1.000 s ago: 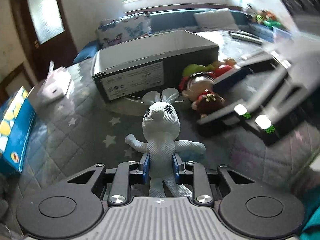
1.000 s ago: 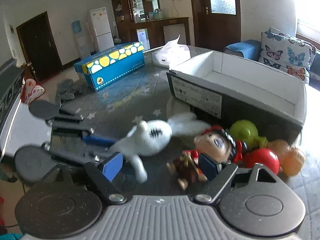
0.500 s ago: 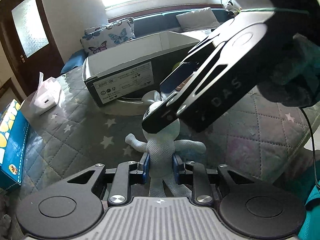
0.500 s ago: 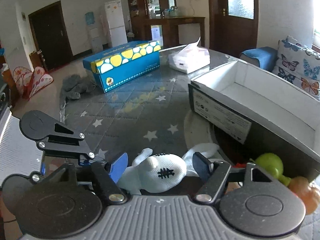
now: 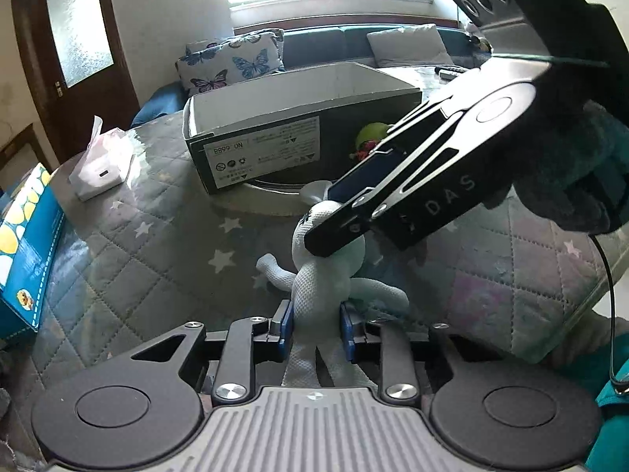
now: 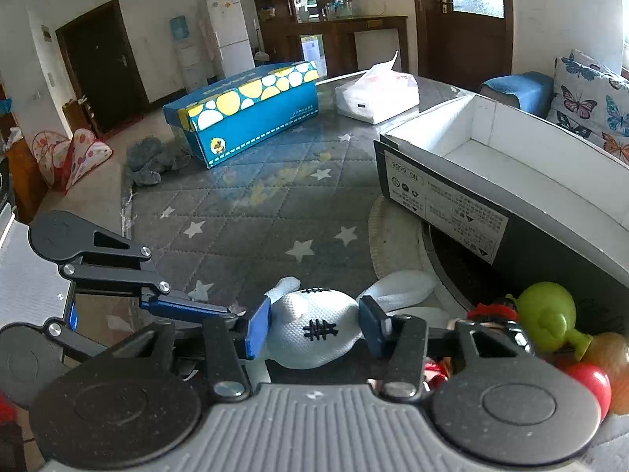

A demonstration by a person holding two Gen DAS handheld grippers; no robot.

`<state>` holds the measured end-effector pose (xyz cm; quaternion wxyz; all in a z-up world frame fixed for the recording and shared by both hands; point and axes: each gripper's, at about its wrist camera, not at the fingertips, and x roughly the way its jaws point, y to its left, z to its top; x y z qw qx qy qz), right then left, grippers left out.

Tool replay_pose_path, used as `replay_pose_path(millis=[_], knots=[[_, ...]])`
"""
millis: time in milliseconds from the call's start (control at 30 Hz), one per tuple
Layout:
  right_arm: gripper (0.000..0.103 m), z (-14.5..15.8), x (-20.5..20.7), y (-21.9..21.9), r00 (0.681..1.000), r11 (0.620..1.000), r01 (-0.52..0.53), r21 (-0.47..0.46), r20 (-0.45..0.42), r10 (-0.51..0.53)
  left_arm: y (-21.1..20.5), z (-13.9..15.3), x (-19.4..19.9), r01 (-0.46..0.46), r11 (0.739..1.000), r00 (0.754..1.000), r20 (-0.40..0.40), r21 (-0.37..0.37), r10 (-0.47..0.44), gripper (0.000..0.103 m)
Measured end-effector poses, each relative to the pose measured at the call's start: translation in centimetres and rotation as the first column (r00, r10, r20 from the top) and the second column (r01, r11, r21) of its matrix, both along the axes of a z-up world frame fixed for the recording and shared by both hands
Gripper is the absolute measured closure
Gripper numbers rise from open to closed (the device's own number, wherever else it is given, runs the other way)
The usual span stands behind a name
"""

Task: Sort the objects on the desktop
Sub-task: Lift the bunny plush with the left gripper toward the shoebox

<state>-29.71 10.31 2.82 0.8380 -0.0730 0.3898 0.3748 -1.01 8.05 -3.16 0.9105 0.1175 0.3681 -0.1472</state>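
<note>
Your left hand-held gripper (image 5: 315, 326) pinches the white rabbit doll (image 5: 322, 275) at its waist; your right hand-held gripper (image 6: 316, 328) brackets its head, pads touching or nearly. It lies on the quilted table (image 6: 251, 212) beside the open box (image 6: 491, 173).

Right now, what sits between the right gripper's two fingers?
In the right wrist view, the white bunny's head fills the gap of the right gripper, both blue pads beside it. The left gripper clamps its body.
</note>
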Motion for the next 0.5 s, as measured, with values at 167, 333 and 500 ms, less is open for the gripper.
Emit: replay_pose_path(millis=[167, 333, 500], knots=[[0.055, 0.1, -0.4, -0.5, 0.999, 1.000, 0.030, 0.009, -0.019, -0.029, -0.1, 0.0, 0.0, 0.005, 1.000, 1.000, 0.007, 0.013, -0.005, 0.078], [0.051, 0.8, -3.3, -0.1, 0.998, 0.998, 0.050, 0.024, -0.036, -0.049, -0.1, -0.2, 0.0, 0.007, 1.000, 1.000, 0.010, 0.023, -0.008, 0.078], [0.061, 2.0, -6.8, 0.3, 0.998, 0.998, 0.049, 0.040, -0.035, -0.047, 0.2, 0.1, 0.0, -0.014, 1.000, 1.000, 0.018, 0.010, 0.014, 0.079]])
